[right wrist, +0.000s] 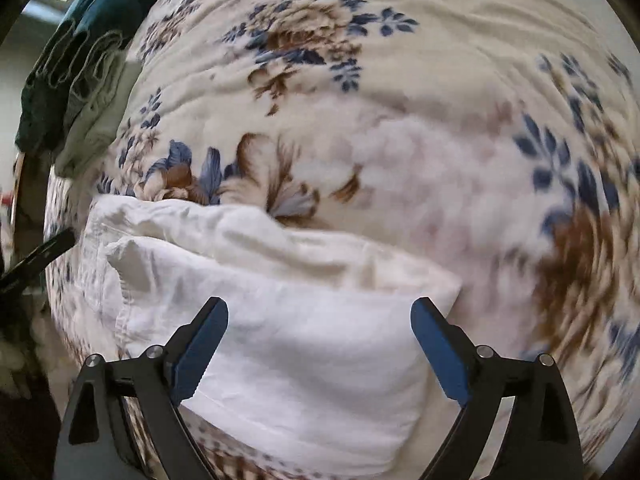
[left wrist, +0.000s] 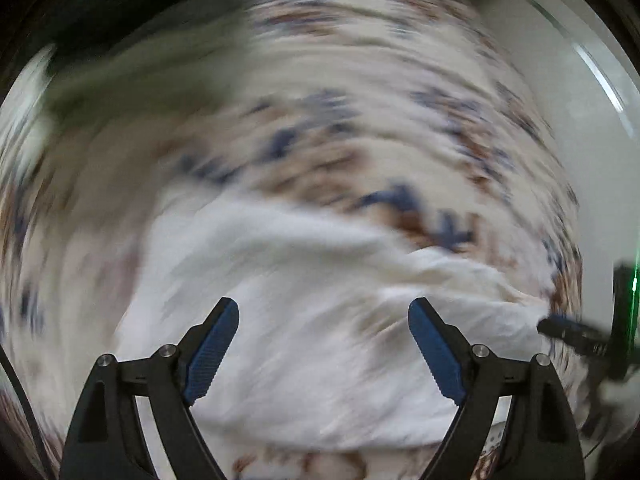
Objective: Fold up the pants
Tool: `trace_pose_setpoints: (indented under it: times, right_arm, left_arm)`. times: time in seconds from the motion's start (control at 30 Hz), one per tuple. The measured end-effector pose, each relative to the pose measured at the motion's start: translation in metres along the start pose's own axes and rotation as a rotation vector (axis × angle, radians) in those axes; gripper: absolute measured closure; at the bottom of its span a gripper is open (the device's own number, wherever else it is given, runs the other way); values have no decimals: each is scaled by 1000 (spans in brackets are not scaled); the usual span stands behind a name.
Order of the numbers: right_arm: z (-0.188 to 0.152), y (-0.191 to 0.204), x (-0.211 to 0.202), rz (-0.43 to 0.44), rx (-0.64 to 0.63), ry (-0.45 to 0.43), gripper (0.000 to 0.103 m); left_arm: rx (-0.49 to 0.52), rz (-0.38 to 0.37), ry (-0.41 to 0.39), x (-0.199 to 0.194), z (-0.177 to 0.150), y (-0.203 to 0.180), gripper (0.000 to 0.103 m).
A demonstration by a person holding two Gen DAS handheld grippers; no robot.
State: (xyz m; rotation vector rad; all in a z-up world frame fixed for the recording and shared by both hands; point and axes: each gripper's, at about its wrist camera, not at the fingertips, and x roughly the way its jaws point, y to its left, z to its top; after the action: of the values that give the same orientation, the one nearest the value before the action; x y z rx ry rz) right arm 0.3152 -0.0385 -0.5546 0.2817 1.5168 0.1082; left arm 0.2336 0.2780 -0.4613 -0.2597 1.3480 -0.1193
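white cotton pants [right wrist: 280,340], folded into a thick bundle with a stitched hem showing at its left edge, lie on a cream quilted bedspread with blue and brown flowers [right wrist: 360,92]. everything else sits around that bundle. directly above it hangs the right hand-held gripper [right wrist: 319,310], its black arms and blue pads spread wide, with nothing pinched; the cloth lies below the gap and the pads do not press on it. the left hand-held gripper [left wrist: 323,312] is also over the pants [left wrist: 304,320], pads spread wide with nothing between them, though its view is badly smeared by blur. past the bundle's left edge in the right wrist view, a black finger of the other tool pokes in. far beyond the bundle, at the bedspread's upper left edge, a dark teal garment [right wrist: 52,80] and a pale grey-green garment [right wrist: 100,104] are heaped together.
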Motion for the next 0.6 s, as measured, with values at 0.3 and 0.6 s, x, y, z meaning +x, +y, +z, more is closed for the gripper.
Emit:
trace_pose_setpoints:
  times: [0.3,0.6]
  right_arm:
    - [61,15,67,-53,-121,68,59]
    - [101,-26,106,169,170,257,96]
  left_arm:
    - [-313,64,55,23,-65,98,16]
    - [-351,45,48,30,-67,100,16]
